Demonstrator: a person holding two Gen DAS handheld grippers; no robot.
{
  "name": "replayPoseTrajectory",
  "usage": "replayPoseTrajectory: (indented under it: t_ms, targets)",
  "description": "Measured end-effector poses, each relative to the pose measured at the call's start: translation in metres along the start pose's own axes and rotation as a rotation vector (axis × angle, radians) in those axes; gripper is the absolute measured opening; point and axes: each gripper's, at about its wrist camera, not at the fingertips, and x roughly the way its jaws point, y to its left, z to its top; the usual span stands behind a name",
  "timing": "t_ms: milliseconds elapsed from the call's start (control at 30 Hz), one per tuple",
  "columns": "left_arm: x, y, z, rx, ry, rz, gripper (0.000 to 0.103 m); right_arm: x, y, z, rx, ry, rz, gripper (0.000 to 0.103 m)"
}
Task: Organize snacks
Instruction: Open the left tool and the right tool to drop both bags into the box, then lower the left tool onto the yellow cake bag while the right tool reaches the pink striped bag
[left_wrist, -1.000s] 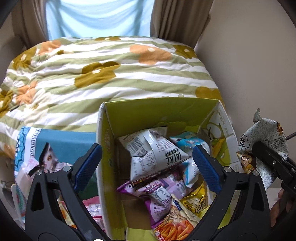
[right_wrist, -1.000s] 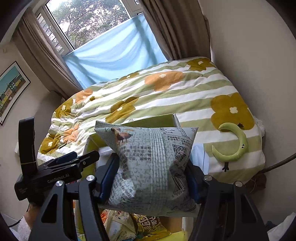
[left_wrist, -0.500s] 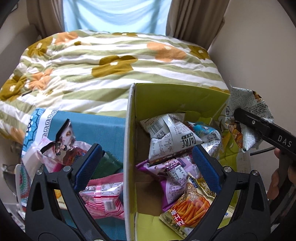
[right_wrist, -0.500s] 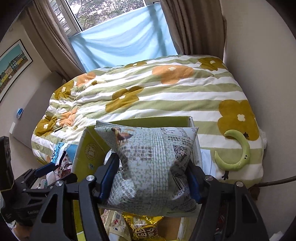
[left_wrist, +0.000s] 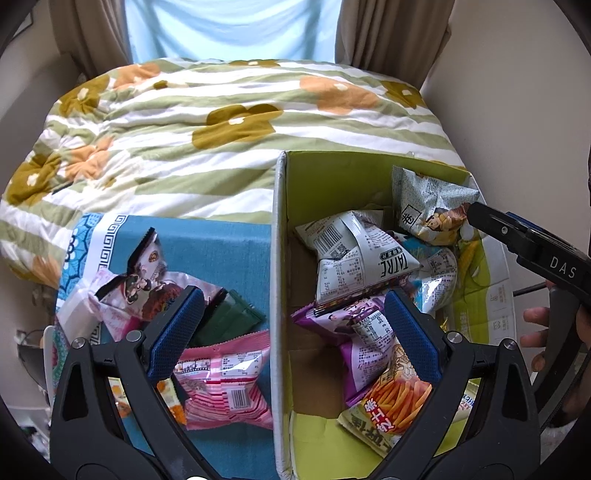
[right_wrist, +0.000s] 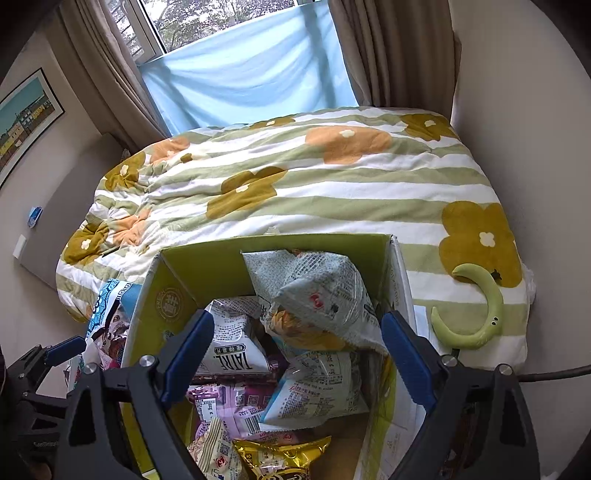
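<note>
A yellow-green cardboard box (left_wrist: 281, 258) (right_wrist: 207, 267) stands on the bed and holds several snack packets. A grey newsprint-patterned packet (right_wrist: 317, 295) (left_wrist: 432, 206) lies on top at the far side. My right gripper (right_wrist: 297, 356) hovers over it, its jaws opening and the pads off the packet. My left gripper (left_wrist: 295, 332) is open astride the box's left wall, holding nothing. A pink packet (left_wrist: 221, 384), a dark green packet (left_wrist: 229, 321) and a pale pink cartoon packet (left_wrist: 122, 295) lie on a teal mat (left_wrist: 221, 251) left of the box.
A green-striped floral quilt (right_wrist: 295, 192) covers the bed behind the box. A green crescent toy (right_wrist: 484, 317) lies right of the box, close to the wall. In the box are a white TATRE packet (left_wrist: 364, 258), a purple packet (left_wrist: 364, 334) and a fries packet (left_wrist: 391, 406).
My right gripper's jaws have spread and let go of the grey packet, which now rests in the box. My left gripper has shifted left, from over the box to over its left wall.
</note>
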Motion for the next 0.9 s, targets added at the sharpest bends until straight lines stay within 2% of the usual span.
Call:
replayPoseTrajectory:
  t_ms: [300,467,633,900]
  targets:
    - [-0.017,0.008,-0.009,0.016,-0.015,-0.011,0.097,-0.021,0.003,-0.009,0.039,-0.04,-0.001,0.09]
    - [-0.042,0.025,-0.015,0.003,-0.049,-0.04,0.097,-0.043,0.012,-0.016,0.042,-0.051,0.038,0.09]
    - [-0.071,0.056,-0.022,0.003,-0.099,-0.058,0.097,-0.08,0.039,-0.026,0.002,-0.142,0.01,0.09]
    - [-0.108,0.118,-0.041,0.041,-0.14,-0.08,0.097,-0.129,0.104,-0.054,0.021,-0.216,0.006,0.09]
